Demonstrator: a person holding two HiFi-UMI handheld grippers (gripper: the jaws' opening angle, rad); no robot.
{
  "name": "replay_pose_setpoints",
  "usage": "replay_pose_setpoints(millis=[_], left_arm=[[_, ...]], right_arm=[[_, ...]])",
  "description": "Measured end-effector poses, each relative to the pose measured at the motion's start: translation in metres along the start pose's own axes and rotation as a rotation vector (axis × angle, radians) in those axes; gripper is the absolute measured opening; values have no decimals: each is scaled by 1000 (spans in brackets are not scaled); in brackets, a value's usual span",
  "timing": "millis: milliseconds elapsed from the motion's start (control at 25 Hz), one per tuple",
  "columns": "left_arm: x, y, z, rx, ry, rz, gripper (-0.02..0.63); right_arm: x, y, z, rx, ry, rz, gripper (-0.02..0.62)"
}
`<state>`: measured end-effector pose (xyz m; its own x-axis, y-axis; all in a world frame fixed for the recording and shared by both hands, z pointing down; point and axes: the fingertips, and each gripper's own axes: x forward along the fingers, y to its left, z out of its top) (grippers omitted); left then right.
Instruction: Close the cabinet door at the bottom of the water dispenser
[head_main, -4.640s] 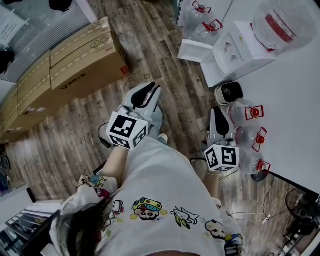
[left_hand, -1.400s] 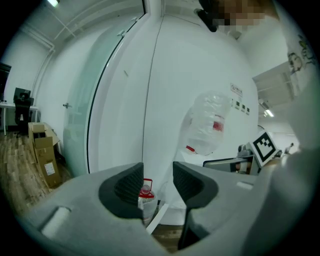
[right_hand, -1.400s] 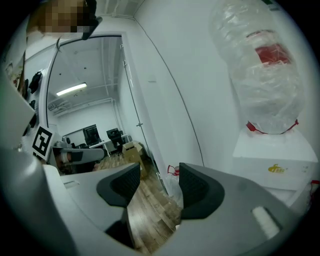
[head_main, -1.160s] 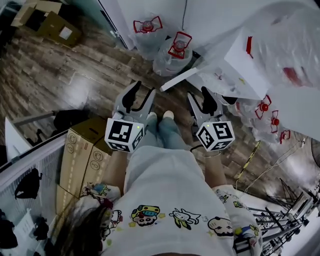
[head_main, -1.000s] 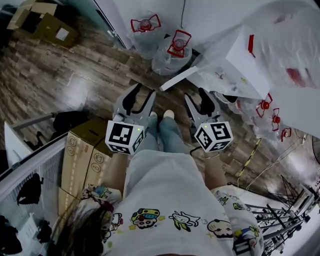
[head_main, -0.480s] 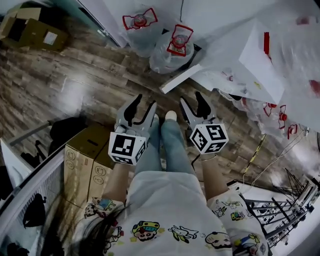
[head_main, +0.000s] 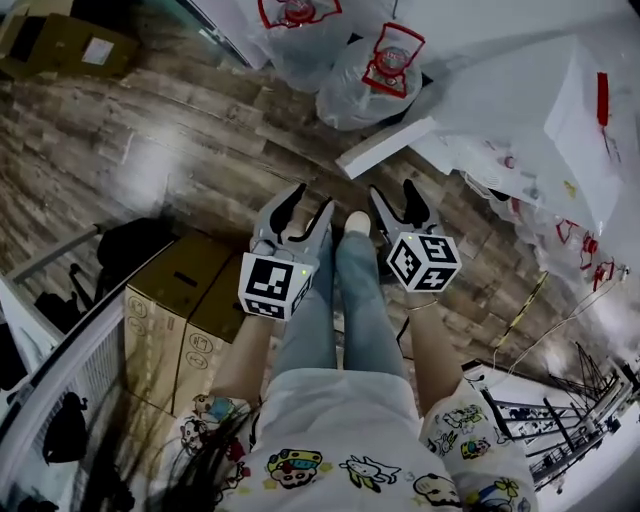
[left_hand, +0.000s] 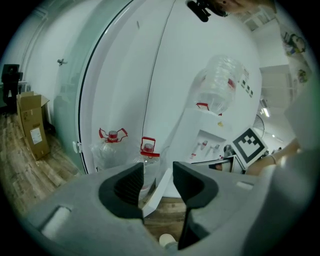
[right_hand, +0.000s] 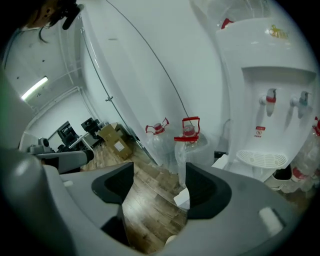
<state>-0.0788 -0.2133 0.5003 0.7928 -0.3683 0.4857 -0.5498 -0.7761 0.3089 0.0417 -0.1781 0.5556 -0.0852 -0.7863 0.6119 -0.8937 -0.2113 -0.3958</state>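
The white water dispenser (head_main: 520, 110) stands at the upper right of the head view. Its low cabinet door (head_main: 385, 147) swings out over the wood floor. My left gripper (head_main: 312, 198) hangs open just short of the door's free end, with nothing between its jaws. My right gripper (head_main: 394, 190) is beside it, nearer the dispenser, and is open and empty too; its jaws have just been opening. In the left gripper view (left_hand: 157, 180) the door's edge (left_hand: 152, 197) shows between the jaws. The right gripper view (right_hand: 159, 185) looks at the dispenser (right_hand: 270, 100) and the door's corner (right_hand: 182, 197).
Two big water bottles (head_main: 380, 70) with red handles stand against the wall behind the door. Stacked cardboard boxes (head_main: 185, 300) sit close at my left, and cables (head_main: 540, 300) trail on the floor at the right. My shoe (head_main: 357, 222) is between the grippers.
Both grippers have sunk toward the floor and the door. The right gripper's jaws stand wider than a second ago. The head view now looks from lower and closer.
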Motion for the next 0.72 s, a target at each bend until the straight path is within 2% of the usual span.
replay_pose_setpoints(millis=[400,720], left_arm=[[28,37,-78,-56,69,48,178],[51,61,-118,-106,95,96,178]], right_arm=[[71,-30,-71,76,90,-14,339],[115,-56,-119,133,165,-89,374]])
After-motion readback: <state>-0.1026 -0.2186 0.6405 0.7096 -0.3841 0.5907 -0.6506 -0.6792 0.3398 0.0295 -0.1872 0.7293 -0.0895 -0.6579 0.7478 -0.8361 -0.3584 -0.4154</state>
